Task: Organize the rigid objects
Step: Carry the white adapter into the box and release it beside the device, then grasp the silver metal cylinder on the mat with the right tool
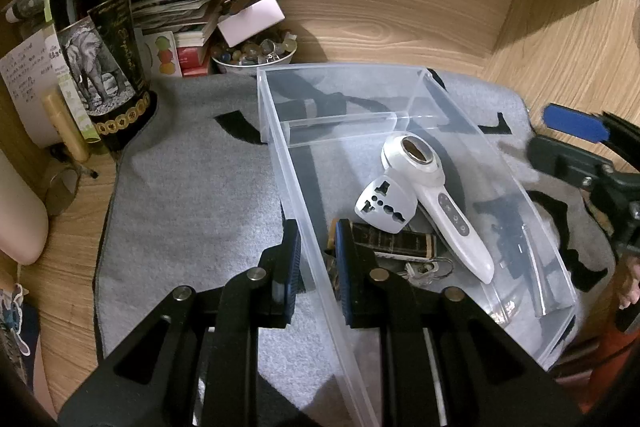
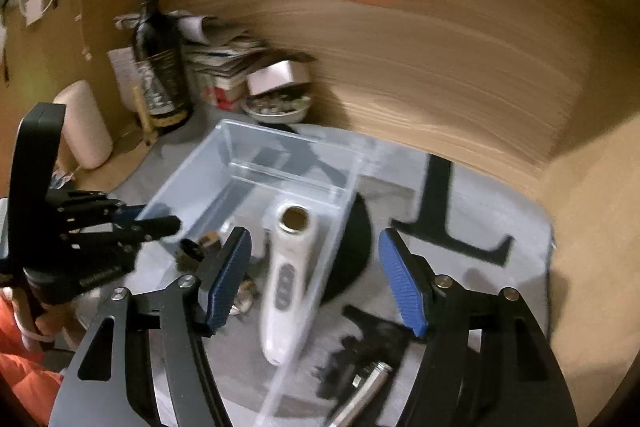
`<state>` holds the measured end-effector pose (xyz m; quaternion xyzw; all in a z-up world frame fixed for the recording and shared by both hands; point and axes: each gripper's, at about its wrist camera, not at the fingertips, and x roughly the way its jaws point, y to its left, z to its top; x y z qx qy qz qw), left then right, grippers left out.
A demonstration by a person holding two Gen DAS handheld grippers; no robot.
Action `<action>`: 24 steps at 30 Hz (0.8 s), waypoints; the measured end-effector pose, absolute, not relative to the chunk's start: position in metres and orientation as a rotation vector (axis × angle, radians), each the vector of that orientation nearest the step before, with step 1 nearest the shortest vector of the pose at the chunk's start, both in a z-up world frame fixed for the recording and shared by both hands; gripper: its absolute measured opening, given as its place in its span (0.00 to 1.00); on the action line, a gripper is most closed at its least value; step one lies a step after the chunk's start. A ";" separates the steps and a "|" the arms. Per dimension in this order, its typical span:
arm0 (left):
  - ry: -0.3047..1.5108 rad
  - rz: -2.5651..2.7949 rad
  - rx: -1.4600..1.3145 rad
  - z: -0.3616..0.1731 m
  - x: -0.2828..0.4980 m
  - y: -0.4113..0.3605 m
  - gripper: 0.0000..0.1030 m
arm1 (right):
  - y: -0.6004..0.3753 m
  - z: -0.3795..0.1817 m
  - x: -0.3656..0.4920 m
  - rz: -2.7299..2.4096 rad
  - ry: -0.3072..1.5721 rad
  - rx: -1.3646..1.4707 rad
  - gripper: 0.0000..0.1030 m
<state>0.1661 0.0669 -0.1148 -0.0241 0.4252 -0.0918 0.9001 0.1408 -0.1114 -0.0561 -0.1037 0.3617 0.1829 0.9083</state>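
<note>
Left tool clamped on near left wall of clear plastic bin, one pad outside, one inside. Right tool spread wide, nothing between the pads, hanging over the bin's right wall; view blurred.

Bin on grey mat on wooden worktop, divider across the far end. Inside, near end: white handheld device, white plug adapter leaning on it, dark leather key case with keys. Just outside the right wall, on the mat: small black toy gun and a metal cylinder, apparently still to go in.

Risks, as judged:
- Thin wall under clamp could flex or slip; bin then skids on the mat.
- Right tool coming down on the gun could catch the right wall and tip or drag the bin.
- Gun irregular in shape, cylinder round: either could twist or roll out of a pinch.
- Dark bottle and bowl of stones near far left corner; hard shove could reach them.

Count: bin 1; device 1; adapter 1; key case 1; gun 1; cylinder 1; bottle 1; bowl 1. Keys not countable.
</note>
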 end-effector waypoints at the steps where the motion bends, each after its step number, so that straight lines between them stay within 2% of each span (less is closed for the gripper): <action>1: 0.880 -0.191 -0.051 -0.115 0.166 0.067 0.16 | -0.117 -0.056 0.138 0.359 0.746 -0.205 0.61; 14: 0.878 -0.202 -0.070 -0.114 0.165 0.069 0.16 | -0.187 -0.122 0.111 0.164 0.934 -0.047 0.61; 20: 0.886 -0.212 -0.066 -0.113 0.162 0.068 0.16 | -0.190 -0.155 0.100 0.180 1.006 0.014 0.61; 22: 0.886 -0.210 -0.062 -0.113 0.162 0.067 0.16 | -0.185 -0.155 0.096 0.165 0.985 -0.034 0.54; 24: 0.886 -0.206 -0.061 -0.113 0.162 0.067 0.16 | -0.184 -0.155 0.096 0.151 0.971 -0.066 0.37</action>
